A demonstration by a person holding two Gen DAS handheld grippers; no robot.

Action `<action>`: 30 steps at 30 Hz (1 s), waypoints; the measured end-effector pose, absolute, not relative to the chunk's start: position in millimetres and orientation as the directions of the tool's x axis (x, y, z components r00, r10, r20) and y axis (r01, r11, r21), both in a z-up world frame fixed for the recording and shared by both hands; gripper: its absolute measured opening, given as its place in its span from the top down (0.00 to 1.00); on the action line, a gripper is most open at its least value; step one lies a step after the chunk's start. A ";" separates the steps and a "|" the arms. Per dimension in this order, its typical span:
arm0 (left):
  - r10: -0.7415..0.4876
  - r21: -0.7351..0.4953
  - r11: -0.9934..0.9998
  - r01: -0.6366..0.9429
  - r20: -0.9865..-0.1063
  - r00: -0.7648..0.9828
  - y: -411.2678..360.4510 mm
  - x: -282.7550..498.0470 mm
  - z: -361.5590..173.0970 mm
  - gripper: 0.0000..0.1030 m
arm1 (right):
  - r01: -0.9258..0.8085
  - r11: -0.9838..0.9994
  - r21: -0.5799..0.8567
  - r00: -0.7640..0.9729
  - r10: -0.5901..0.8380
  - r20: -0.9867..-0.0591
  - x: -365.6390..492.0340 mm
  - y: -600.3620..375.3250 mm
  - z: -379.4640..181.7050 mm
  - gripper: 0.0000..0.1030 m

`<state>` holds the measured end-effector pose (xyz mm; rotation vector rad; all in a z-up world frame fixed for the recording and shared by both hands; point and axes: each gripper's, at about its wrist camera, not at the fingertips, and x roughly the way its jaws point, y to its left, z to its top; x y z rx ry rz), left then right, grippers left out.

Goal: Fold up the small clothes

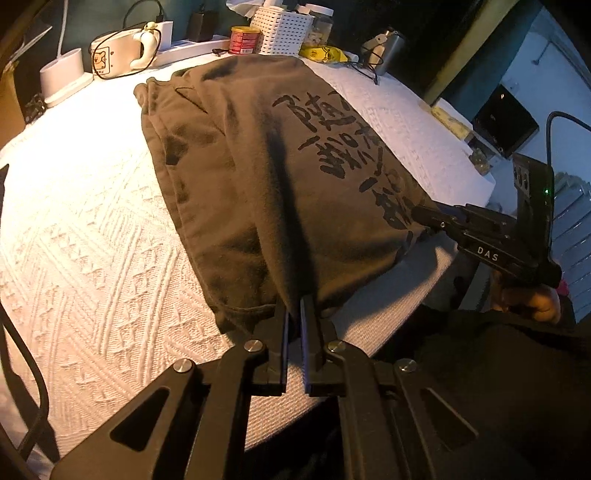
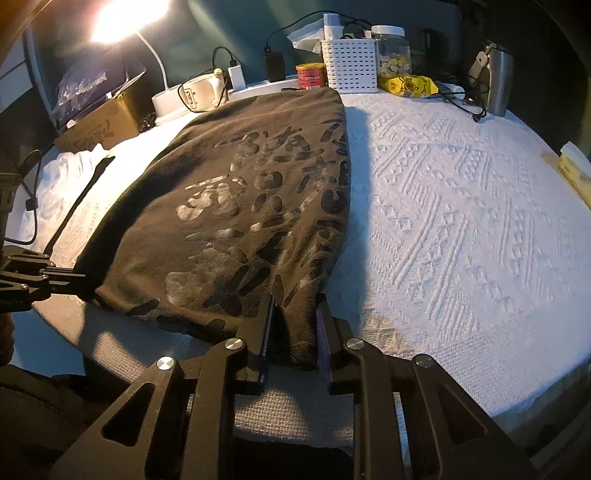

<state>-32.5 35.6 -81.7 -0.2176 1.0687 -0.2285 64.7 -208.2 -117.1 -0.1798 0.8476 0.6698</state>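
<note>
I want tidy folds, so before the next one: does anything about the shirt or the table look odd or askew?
Nothing looks damaged or spilled. The brown shirt lies folded lengthwise on the white cloth, its near hem hanging slightly past the table edge where the left claw and right claw pinch it. Its far end nearly touches the white basket.

White textured cloth, white basket, red tin, lit lamp, mug

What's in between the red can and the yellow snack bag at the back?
The white basket stands between the red can and the yellow snack bag, clearest in the right wrist view.
</note>
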 end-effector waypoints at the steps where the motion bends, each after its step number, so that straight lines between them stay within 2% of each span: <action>1: -0.287 -0.286 0.955 0.074 -0.840 0.460 37.1 -32.5 -82.1 0.95 | -0.612 0.783 0.111 0.475 0.476 -0.740 63.6 -208.7 -117.4 0.78; 7: -0.258 -0.274 0.961 0.036 -0.844 0.470 41.8 -29.1 -76.8 0.94 | -0.610 0.785 0.108 0.475 0.471 -0.744 61.7 -207.8 -117.4 0.78; 9: -0.238 -0.264 0.964 0.017 -0.837 0.493 44.8 -27.0 -71.7 0.87 | -0.617 0.781 0.097 0.466 0.461 -0.755 63.0 -205.2 -116.1 0.78; 11: -0.207 -0.249 0.968 -0.011 -0.830 0.518 50.0 -25.5 -66.0 0.65 | -0.629 0.772 0.092 0.442 0.452 -0.775 66.2 -204.4 -114.2 0.78; 14: -0.170 -0.243 0.968 -0.059 -0.813 0.557 59.8 -23.3 -60.2 0.43 | -0.632 0.765 0.124 0.401 0.459 -0.793 71.8 -207.9 -112.5 0.78; 22: -0.126 -0.248 0.958 -0.141 -0.811 0.571 69.7 0.2 -61.9 0.42 | -0.629 0.767 0.128 0.381 0.448 -0.809 85.5 -211.2 -102.1 0.71; 24: -0.131 -0.253 0.958 -0.138 -0.809 0.574 68.5 7.0 -61.6 0.42 | -0.623 0.772 0.125 0.393 0.447 -0.804 91.4 -212.2 -97.5 0.66; 26: -0.136 -0.262 0.955 -0.137 -0.802 0.582 67.8 14.8 -58.8 0.42 | -0.624 0.771 0.127 0.398 0.454 -0.797 96.4 -212.1 -92.8 0.54; 30: -0.139 -0.279 0.949 -0.145 -0.787 0.601 70.2 24.0 -53.4 0.42 | -0.638 0.761 0.116 0.404 0.459 -0.792 107.0 -206.4 -88.3 0.54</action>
